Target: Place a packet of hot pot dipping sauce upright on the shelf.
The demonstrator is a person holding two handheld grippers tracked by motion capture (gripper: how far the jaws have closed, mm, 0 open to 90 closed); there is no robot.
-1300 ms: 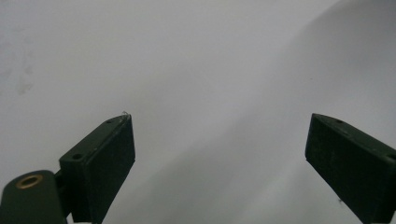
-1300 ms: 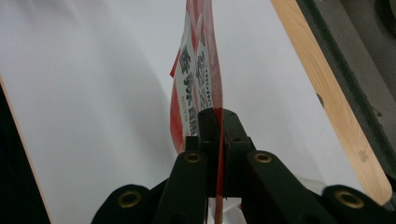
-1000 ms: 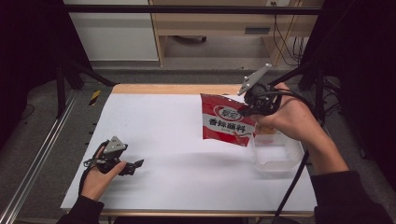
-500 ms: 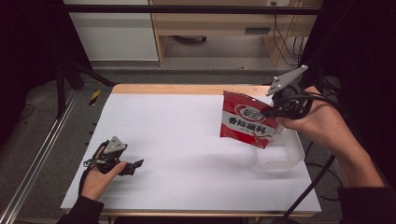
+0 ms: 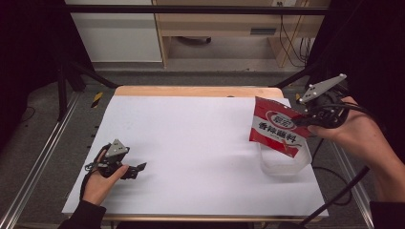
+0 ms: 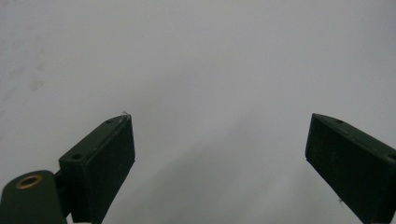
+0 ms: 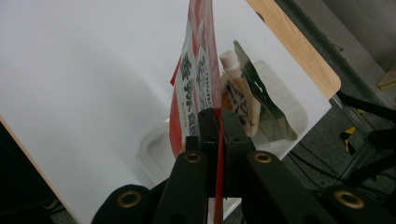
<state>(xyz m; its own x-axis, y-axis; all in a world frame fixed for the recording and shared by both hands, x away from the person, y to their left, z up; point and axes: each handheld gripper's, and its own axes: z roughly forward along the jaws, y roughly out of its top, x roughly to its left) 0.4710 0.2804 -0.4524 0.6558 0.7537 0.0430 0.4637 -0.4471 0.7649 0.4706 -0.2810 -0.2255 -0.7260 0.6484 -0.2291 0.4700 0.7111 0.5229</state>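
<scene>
Right gripper [image 5: 302, 120] clamped on edge of red seasoning pouch [image 5: 279, 131], pouch hanging in air just above clear plastic container [image 5: 282, 164] at right table edge. Pinch seen from right gripper view too [image 7: 215, 122], pouch [image 7: 194, 79] upright, container [image 7: 285, 100] below. Left gripper [image 5: 138, 168] resting on white table [image 5: 191, 143] near left corner, jaws spread wide, holding nothing. Pickup done; lowering into container and release probably left.

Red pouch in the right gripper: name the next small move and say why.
Probably lower it. The right gripper is shut on the red pouch, which hangs above the clear tub, where another packet already lies.
</scene>
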